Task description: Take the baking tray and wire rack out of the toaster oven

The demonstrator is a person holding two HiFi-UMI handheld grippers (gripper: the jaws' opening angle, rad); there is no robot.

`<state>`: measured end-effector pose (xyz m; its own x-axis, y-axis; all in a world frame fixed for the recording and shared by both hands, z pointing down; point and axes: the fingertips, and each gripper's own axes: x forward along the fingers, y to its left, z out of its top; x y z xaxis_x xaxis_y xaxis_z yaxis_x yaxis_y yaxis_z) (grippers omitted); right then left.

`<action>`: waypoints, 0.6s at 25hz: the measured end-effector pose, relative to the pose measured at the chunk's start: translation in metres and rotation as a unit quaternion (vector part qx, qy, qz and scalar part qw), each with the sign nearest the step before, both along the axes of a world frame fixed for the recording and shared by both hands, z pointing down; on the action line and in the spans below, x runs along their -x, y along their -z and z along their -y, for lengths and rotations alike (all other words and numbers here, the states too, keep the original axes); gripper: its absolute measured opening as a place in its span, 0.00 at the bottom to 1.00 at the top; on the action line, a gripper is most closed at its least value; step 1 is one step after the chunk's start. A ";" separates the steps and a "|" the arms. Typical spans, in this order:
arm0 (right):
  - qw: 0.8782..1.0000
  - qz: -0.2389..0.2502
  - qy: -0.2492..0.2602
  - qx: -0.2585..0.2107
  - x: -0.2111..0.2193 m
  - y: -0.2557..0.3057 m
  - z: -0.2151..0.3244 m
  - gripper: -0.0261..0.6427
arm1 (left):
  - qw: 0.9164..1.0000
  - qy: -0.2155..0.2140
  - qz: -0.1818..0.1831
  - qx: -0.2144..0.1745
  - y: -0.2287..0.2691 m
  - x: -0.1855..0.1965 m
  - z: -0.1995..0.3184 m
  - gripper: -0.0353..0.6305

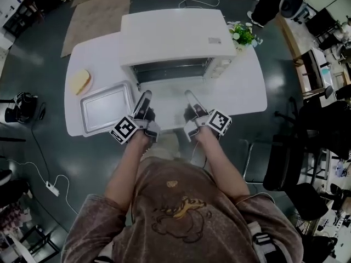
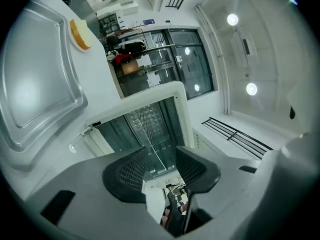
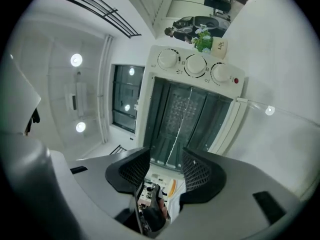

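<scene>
The white toaster oven (image 1: pixel 175 40) stands on the table with its glass door (image 1: pixel 167 86) folded down. Inside the dark cavity, a thin wire line looks like the rack (image 3: pixel 181 121) seen edge-on; it also shows in the left gripper view as the rack (image 2: pixel 151 141). The silver baking tray (image 1: pixel 107 107) lies on the table left of the oven. My left gripper (image 1: pixel 144 98) and right gripper (image 1: pixel 190 98) hover side by side just in front of the door. Both point level at the cavity. The left gripper (image 2: pixel 162 156) and the right gripper (image 3: pixel 166 159) are open, with nothing between the pads.
A slice of bread (image 1: pixel 80 81) lies on the table beyond the tray. A small flower pot (image 1: pixel 241 35) stands right of the oven, by its three knobs (image 3: pixel 196 65). The white table (image 1: pixel 241 92) ends just before the person's body. Cables and chairs lie on the floor around it.
</scene>
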<state>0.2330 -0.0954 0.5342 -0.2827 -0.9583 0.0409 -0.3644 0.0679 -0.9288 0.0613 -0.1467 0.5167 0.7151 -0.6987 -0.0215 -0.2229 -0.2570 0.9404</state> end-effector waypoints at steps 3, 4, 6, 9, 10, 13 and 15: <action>0.999 0.014 -0.024 0.019 -0.019 -0.006 0.021 0.29 | 1.000 0.001 0.006 0.002 -0.005 -0.012 0.024 0.28; 0.999 0.020 -0.027 0.013 -0.024 -0.004 0.029 0.29 | 1.000 0.000 0.009 0.003 -0.008 -0.017 0.031 0.28; 0.999 0.031 -0.029 -0.003 -0.034 -0.001 0.047 0.29 | 1.000 0.001 0.011 0.008 -0.012 -0.024 0.044 0.26; 0.998 0.026 -0.047 0.017 -0.050 -0.007 0.068 0.29 | 1.000 0.004 0.014 0.016 -0.018 -0.031 0.062 0.26; 0.998 0.026 -0.052 0.020 -0.055 -0.009 0.075 0.29 | 1.000 0.004 0.017 0.016 -0.020 -0.034 0.068 0.26; 0.998 0.024 -0.051 0.008 -0.063 -0.007 0.095 0.29 | 1.000 -0.003 0.025 0.014 -0.023 -0.044 0.082 0.26; 0.998 0.026 -0.053 0.011 -0.067 -0.011 0.106 0.29 | 0.999 -0.005 0.029 0.017 -0.026 -0.049 0.092 0.26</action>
<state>0.3005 -0.2013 0.5452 -0.1821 -0.9820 0.0505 -0.3193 0.0105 -0.9476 0.1106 -0.2385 0.5432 0.7209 -0.6917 0.0432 -0.2744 -0.2276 0.9343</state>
